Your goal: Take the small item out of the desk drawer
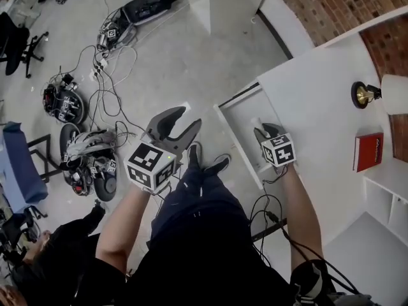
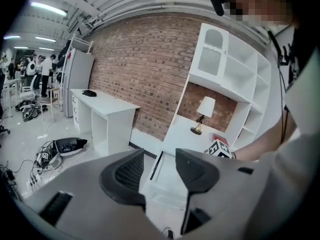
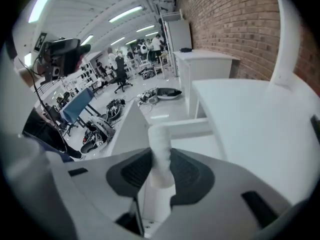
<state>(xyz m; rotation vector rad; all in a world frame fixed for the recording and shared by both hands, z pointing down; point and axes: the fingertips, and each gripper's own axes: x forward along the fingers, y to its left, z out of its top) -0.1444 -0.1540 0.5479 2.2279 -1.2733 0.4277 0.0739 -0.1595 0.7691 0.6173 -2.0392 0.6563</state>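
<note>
The white desk drawer (image 1: 242,116) stands pulled out from the white desk (image 1: 319,88). My right gripper (image 1: 263,131) reaches down into it. In the right gripper view, the right gripper (image 3: 161,173) is shut on a small white cylinder (image 3: 160,146), which stands upright between the dark pads (image 3: 134,170) above the drawer floor (image 3: 200,145). The left gripper (image 1: 186,121) hangs over the floor left of the drawer, open and holding nothing. From the left gripper view, the left gripper (image 2: 160,166) points toward the open drawer (image 2: 167,181).
A brass lamp (image 1: 364,94) and a red book (image 1: 368,150) sit on the desk's far side, by white shelves (image 1: 382,203). Robot parts and cables (image 1: 86,161) litter the floor at left. Another person (image 1: 38,260) crouches at lower left. My feet (image 1: 207,164) stand beside the drawer.
</note>
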